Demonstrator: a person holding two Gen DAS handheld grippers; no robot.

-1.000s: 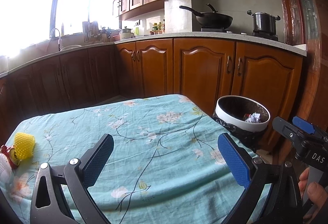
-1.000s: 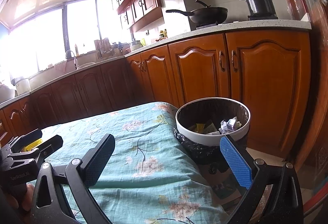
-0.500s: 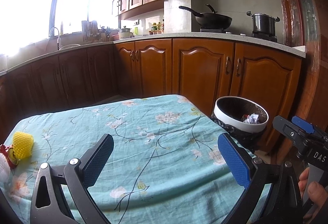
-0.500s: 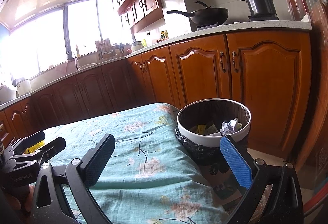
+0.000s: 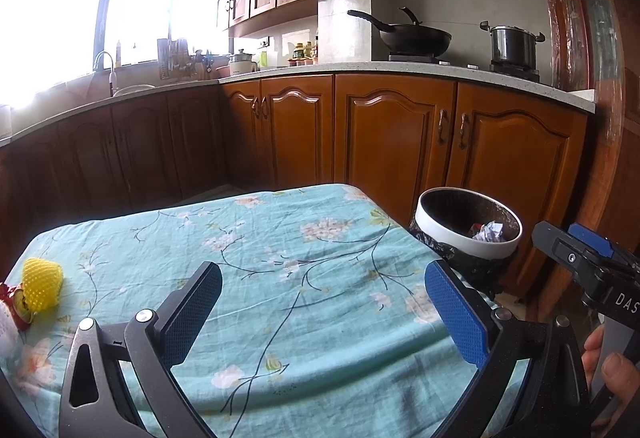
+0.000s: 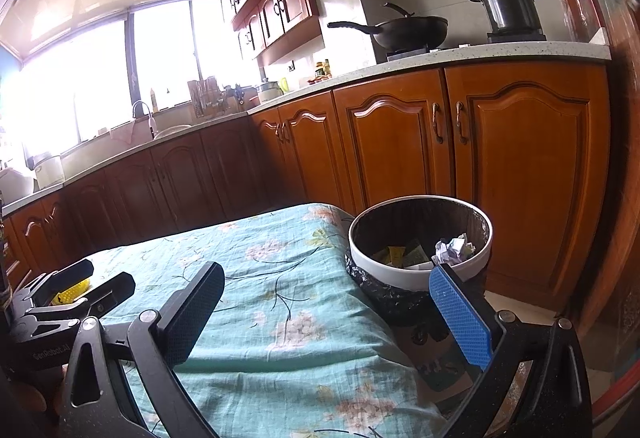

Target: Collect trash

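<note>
A white-rimmed trash bin point(image 5: 466, 238) with a black liner stands beside the table's far right corner; it also shows in the right wrist view point(image 6: 416, 276). Crumpled white paper point(image 6: 454, 248) and yellow scraps lie inside it. A yellow foam net point(image 5: 41, 284) lies at the table's left edge, next to a red-and-white wrapper point(image 5: 12, 312). My left gripper point(image 5: 320, 308) is open and empty above the teal floral tablecloth point(image 5: 280, 258). My right gripper point(image 6: 326, 308) is open and empty, its blue finger near the bin's rim.
Wooden kitchen cabinets point(image 5: 392, 141) run behind the table and bin. A wok point(image 5: 412, 35) and a pot point(image 5: 514, 45) sit on the stove. The right gripper's body point(image 5: 592, 270) shows at the left view's right edge; the left gripper's body point(image 6: 68, 302) at the right view's left.
Both views have shifted only slightly. The bin sits a little lower and nearer in the right wrist view. Both grippers stay open and empty.
</note>
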